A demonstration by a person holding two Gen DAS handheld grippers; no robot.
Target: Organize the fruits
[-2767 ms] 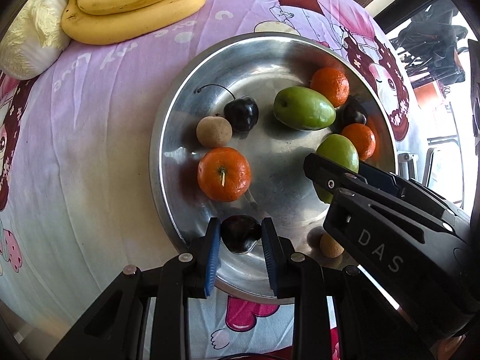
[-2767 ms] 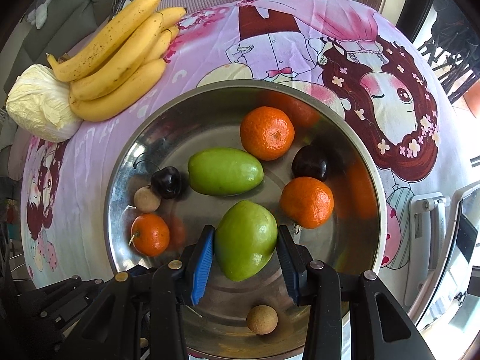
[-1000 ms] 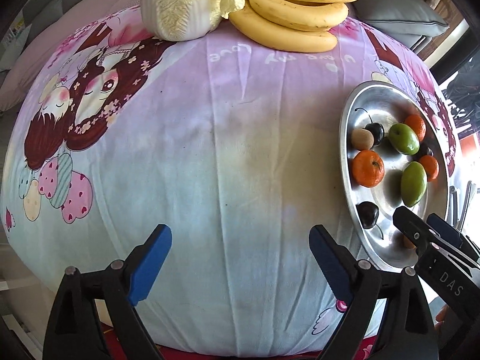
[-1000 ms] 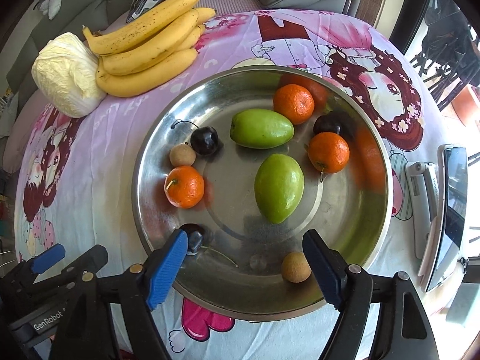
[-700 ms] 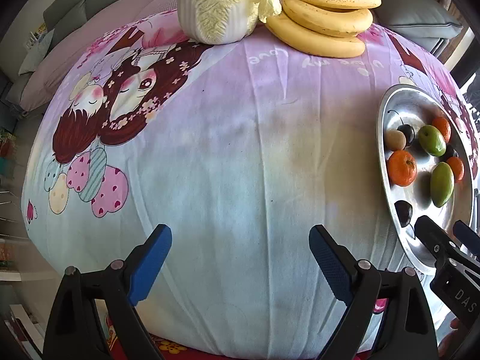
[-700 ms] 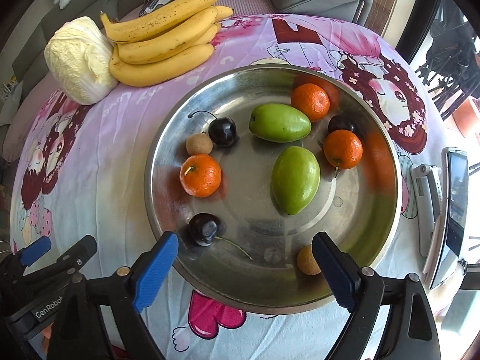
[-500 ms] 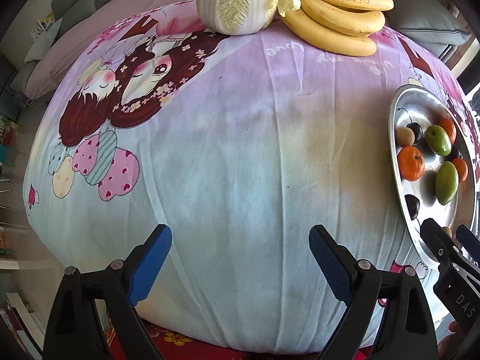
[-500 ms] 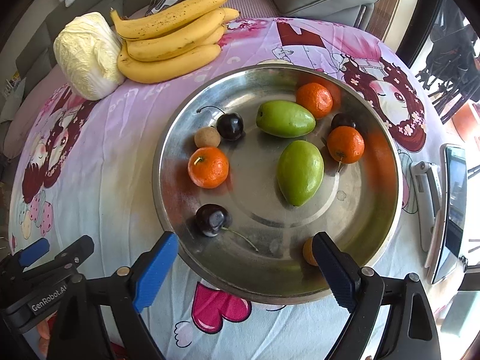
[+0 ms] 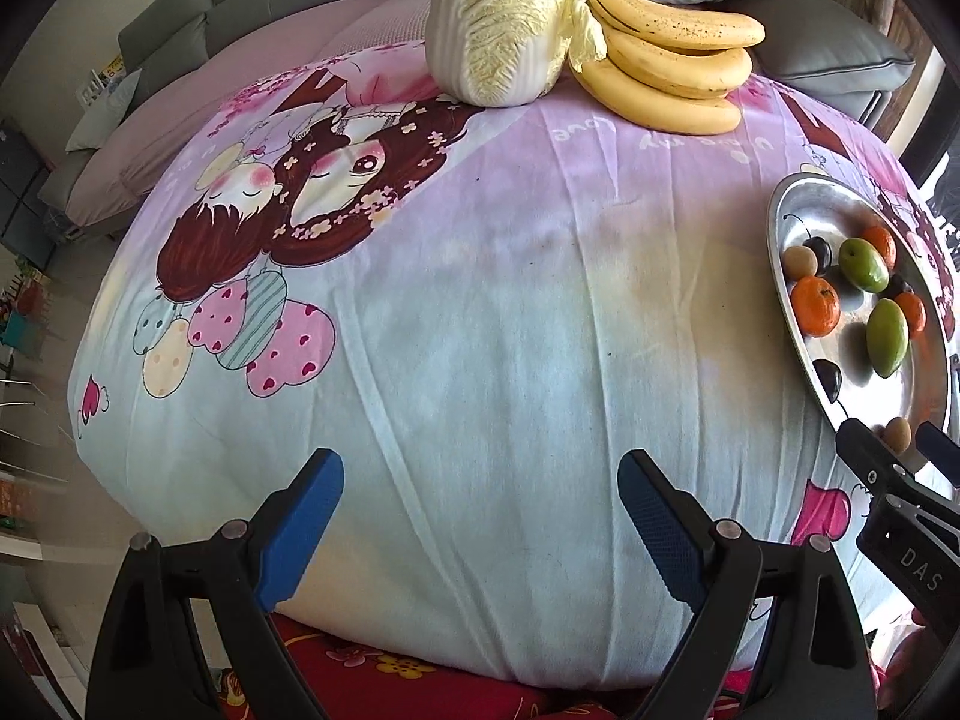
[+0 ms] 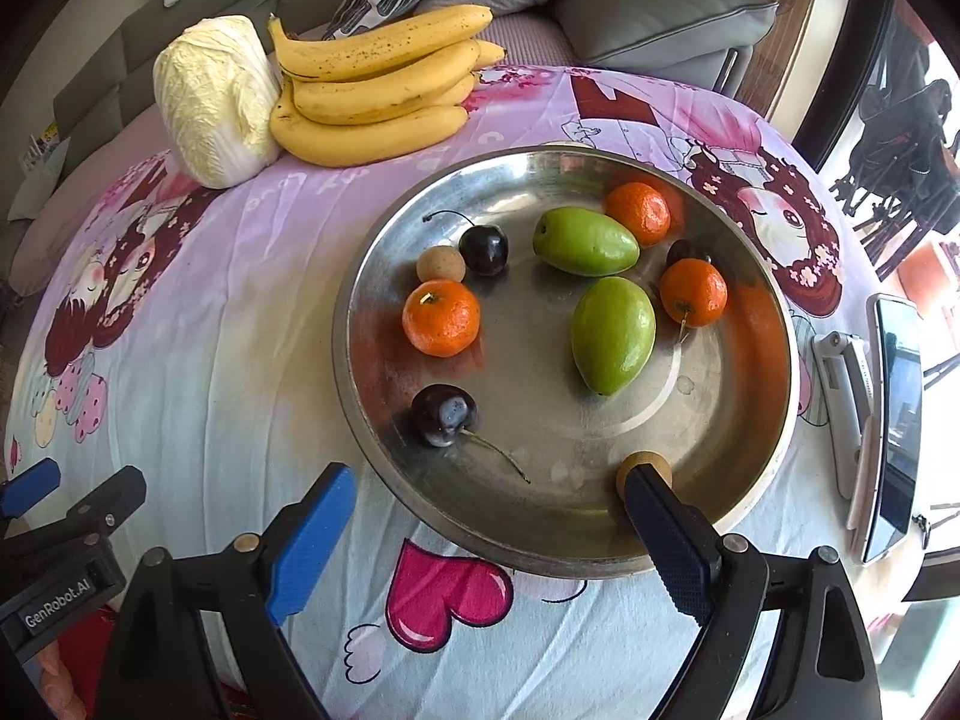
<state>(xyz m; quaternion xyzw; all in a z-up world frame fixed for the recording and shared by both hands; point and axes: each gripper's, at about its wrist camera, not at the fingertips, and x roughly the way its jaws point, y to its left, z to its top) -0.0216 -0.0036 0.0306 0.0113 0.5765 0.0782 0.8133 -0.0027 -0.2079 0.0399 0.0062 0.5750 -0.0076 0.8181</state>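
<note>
The tray [image 10: 774, 384] is holding two mangoes, three oranges, seemingly three cherries and two longans, while both grippers' jaws are standing apart, empty, near its rim.

Round table under a pink cartoon-print tablecloth [image 9: 492, 312], with red floral fabric showing below its near edge. Grey sofa [image 9: 252, 6] wraps the far side, with grey cushions [image 10: 654, 18] and a pinkish seat cover [image 9: 228, 102]. Strong daylight comes from a window [image 10: 924, 120] on the right; pale floor [image 9: 42, 516] on the left.
</note>
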